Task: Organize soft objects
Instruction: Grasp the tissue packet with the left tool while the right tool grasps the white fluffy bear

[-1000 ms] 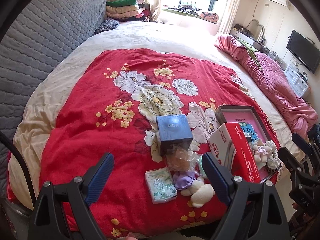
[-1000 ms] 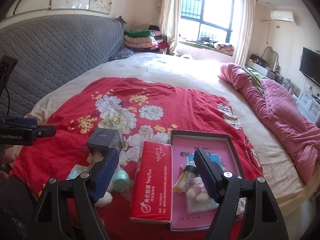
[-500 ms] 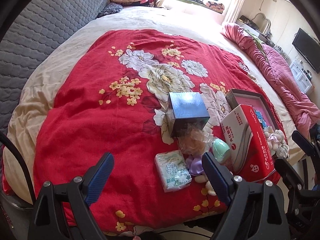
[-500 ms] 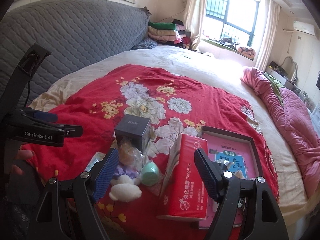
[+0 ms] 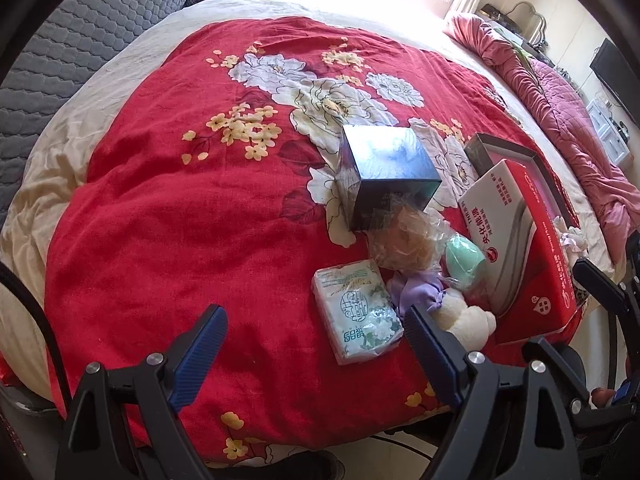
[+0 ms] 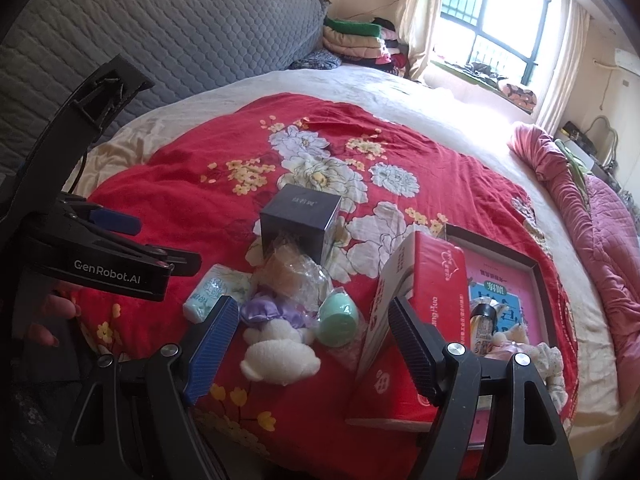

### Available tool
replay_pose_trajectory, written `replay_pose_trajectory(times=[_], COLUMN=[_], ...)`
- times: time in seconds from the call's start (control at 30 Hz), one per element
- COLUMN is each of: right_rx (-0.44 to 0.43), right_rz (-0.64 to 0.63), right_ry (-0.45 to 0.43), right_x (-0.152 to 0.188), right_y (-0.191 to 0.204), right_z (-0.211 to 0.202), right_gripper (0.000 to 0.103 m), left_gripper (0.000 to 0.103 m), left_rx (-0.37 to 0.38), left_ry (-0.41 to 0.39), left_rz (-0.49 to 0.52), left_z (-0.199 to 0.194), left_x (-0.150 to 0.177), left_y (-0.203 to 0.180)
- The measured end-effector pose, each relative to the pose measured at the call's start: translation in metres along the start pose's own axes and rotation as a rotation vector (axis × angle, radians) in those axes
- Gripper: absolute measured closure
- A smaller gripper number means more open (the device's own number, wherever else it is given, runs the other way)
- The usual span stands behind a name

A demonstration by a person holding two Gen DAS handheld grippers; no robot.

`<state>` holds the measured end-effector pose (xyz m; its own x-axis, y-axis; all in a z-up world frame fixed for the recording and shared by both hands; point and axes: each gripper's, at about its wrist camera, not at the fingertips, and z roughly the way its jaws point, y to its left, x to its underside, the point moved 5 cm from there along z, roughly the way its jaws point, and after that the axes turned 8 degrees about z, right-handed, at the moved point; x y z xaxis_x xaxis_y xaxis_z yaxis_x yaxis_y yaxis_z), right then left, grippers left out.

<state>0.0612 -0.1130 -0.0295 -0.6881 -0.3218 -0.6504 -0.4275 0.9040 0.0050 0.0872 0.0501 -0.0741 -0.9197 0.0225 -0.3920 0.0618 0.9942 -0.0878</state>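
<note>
A cluster of soft things lies near the front edge of the red floral blanket (image 5: 168, 208): a white plush toy (image 6: 280, 352) (image 5: 466, 320), a purple satin scrunchie (image 6: 266, 312) (image 5: 416, 290), a mint green sponge egg (image 6: 338, 316) (image 5: 466, 260), a clear bag with a tan puff (image 5: 404, 240) (image 6: 290, 272) and a green tissue pack (image 5: 358, 312) (image 6: 210, 290). My left gripper (image 5: 316, 344) is open and empty, just short of the tissue pack. My right gripper (image 6: 312, 340) is open and empty, its fingers either side of the plush toy and egg, still apart from them.
A dark blue box (image 5: 384, 172) (image 6: 300, 224) stands behind the cluster. A red tissue carton (image 6: 420, 320) (image 5: 520, 248) lies to the right, beside a pink-lined tray (image 6: 508, 280) holding a bottle and small soft items. A pink quilt (image 6: 592, 216) lies along the bed's right side.
Both grippers have moved closer and lower toward the cluster. The right gripper has swung left from the tray and carton to the plush toy. Both stay open.
</note>
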Motion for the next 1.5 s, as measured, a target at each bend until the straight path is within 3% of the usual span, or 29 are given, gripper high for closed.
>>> replay_pose_trajectory(times=[0.73, 1.17, 1.23, 1.27, 1.3, 1.37, 1.47, 1.5], right_rx=[0.004, 0.166, 0.142, 0.12, 0.112, 0.098, 0.059, 0.047], right_rz=[-0.074, -0.209, -0.199, -0.185, -0.176, -0.169, -0.125, -0.11], right_ry=[0.126, 0.18, 0.181, 0.179, 0.18, 0.178, 0.18, 0.179], right_x=[0.039, 0.054, 0.055, 0.054, 0.054, 0.053, 0.053, 0.052], right_y=[0.021, 0.028, 0.027, 0.026, 0.024, 0.022, 0.018, 0.016], right_z=[0.062, 0.103, 0.106, 0.107, 0.108, 0.109, 0.104, 0.101], right_gripper=[0.024, 0.024, 0.028, 0.038, 0.042, 0.044, 0.048, 0.048], left_gripper=[0.013, 0.014, 0.014, 0.014, 0.014, 0.016, 0.025, 0.033], left_rx=[0.052, 0.086, 0.086, 0.085, 0.082, 0.084, 0.093, 0.103], left_ry=[0.099, 0.11, 0.106, 0.106, 0.105, 0.103, 0.1, 0.097], left_rz=[-0.013, -0.049, -0.049, -0.047, -0.045, -0.043, -0.044, -0.042], left_z=[0.054, 0.074, 0.075, 0.076, 0.076, 0.076, 0.077, 0.076], left_x=[0.012, 0.009, 0.009, 0.009, 0.008, 0.007, 0.005, 0.004], left_y=[-0.004, 0.004, 0.003, 0.003, 0.002, -0.001, -0.006, -0.009])
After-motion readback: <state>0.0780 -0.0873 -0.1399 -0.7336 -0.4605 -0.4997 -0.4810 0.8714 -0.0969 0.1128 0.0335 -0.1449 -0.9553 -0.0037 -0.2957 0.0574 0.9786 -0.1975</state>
